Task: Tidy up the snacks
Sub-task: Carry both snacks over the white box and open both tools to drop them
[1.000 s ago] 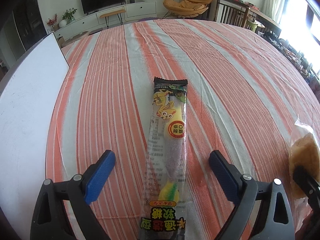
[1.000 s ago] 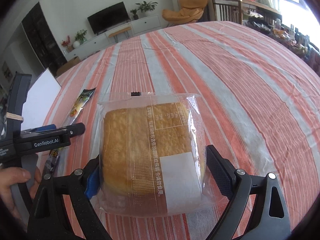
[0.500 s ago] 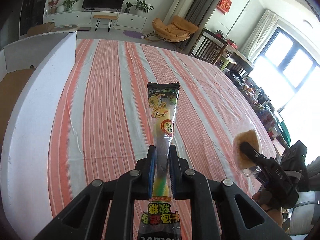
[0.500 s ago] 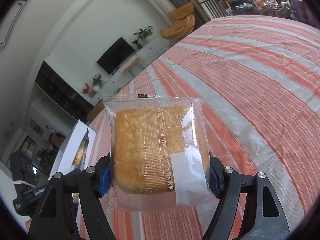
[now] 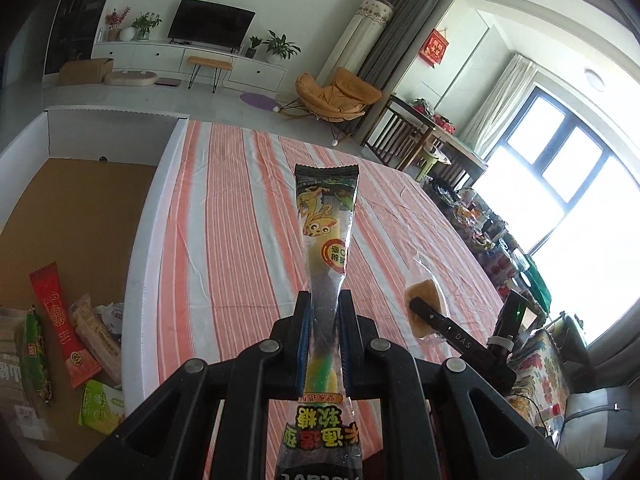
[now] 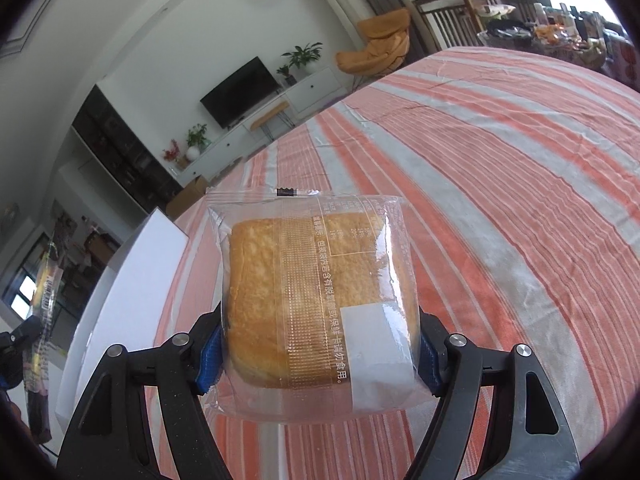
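Observation:
My left gripper (image 5: 325, 320) is shut on a long gummy candy packet (image 5: 326, 240) with a yellow cartoon print, held in the air above the striped tablecloth (image 5: 240, 240). The packet sticks out forward past the pads. In the right wrist view my right gripper (image 6: 318, 356) is shut on a clear cake packet (image 6: 316, 304), its blue pads pressing both sides, lifted off the cloth. That cake packet (image 5: 424, 290) shows to the right in the left wrist view. The candy packet (image 6: 44, 300) hangs at the far left edge of the right wrist view.
A white box (image 5: 148, 240) with a brown cardboard floor stands along the table's left side. Several snack packets (image 5: 60, 340) lie in its near corner. The same box (image 6: 132, 280) appears left of the cake. A living room with chairs lies beyond the table.
My left gripper shut on the candy packet, lifted it off the cloth and swung toward the box. My right gripper closed onto the cake packet and raised it a little.

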### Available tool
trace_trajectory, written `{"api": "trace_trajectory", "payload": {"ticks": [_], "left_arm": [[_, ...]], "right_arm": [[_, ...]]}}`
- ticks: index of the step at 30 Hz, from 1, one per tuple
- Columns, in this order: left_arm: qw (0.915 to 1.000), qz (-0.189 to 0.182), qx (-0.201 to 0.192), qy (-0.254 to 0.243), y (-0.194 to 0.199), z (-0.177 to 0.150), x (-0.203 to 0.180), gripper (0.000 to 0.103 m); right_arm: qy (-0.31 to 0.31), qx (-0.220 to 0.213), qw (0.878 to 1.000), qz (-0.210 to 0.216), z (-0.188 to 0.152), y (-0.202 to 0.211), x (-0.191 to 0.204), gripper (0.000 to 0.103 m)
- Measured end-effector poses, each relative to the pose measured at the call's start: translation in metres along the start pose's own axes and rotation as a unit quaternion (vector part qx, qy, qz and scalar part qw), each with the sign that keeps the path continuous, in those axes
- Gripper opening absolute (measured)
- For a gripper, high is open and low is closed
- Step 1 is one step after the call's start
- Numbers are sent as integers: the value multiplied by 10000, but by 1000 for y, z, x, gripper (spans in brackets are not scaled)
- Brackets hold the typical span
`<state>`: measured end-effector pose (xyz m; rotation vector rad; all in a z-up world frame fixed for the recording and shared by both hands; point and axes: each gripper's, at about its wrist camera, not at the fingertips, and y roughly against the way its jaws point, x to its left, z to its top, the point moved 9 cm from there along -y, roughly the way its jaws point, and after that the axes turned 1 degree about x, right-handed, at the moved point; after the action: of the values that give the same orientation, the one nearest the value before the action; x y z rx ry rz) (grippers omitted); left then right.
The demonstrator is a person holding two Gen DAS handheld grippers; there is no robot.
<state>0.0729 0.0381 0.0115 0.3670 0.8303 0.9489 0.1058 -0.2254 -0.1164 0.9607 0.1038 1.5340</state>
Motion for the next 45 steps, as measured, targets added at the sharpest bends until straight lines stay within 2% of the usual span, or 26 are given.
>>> {"api": "trace_trajectory", "payload": {"ticks": [11,14,17,20,23,26,29,30,31,33,34,35,39,41,45], "left_arm": [[9984,-205,-506,155,72,16,13,12],[9973,-90,-703,175,96,21,24,12],[9956,265,-877,195,116,27,49,12],[9922,635,-1000,399,132,32,87,12],[9868,980,-1100,666,142,31,127,12],[9808,1329,-1099,916,147,25,165,12],[9736,1791,-993,1011,149,15,197,14],[9691,2054,-937,998,150,11,207,16],[9619,2403,-866,977,150,6,219,23],[9444,3063,-715,963,153,-4,240,54],[9347,3348,-659,999,156,-9,250,79],[9295,3481,-663,1024,158,-14,256,93],[9216,3690,-666,1001,159,-25,263,97],[9184,3812,-570,890,152,-24,258,98],[9236,3721,-677,624,145,-13,231,98]], "right_arm": [[506,13,9986,-167,-6,-2,16,77],[717,-47,9972,-216,-5,0,23,77],[1031,-91,9944,-225,-3,10,43,77],[1440,-116,9894,115,0,21,93,77],[1762,-42,9809,825,3,30,167,77],[2143,296,9630,1610,-9,31,252,77],[2434,799,9414,2195,-36,18,326,79],[2471,1005,9343,2366,-48,9,346,81],[2502,1290,9273,2469,-62,-3,362,86],[2731,2085,9072,2428,-99,-36,384,89],[2878,2342,9000,2288,-113,-49,387,89],[2942,2421,8988,2169,-121,-60,386,89],[2771,2455,9002,2292,-123,-62,379,89],[2867,2291,9060,2108,-115,-59,373,89],[3188,1946,9103,1786,-104,-50,365,89]]}}
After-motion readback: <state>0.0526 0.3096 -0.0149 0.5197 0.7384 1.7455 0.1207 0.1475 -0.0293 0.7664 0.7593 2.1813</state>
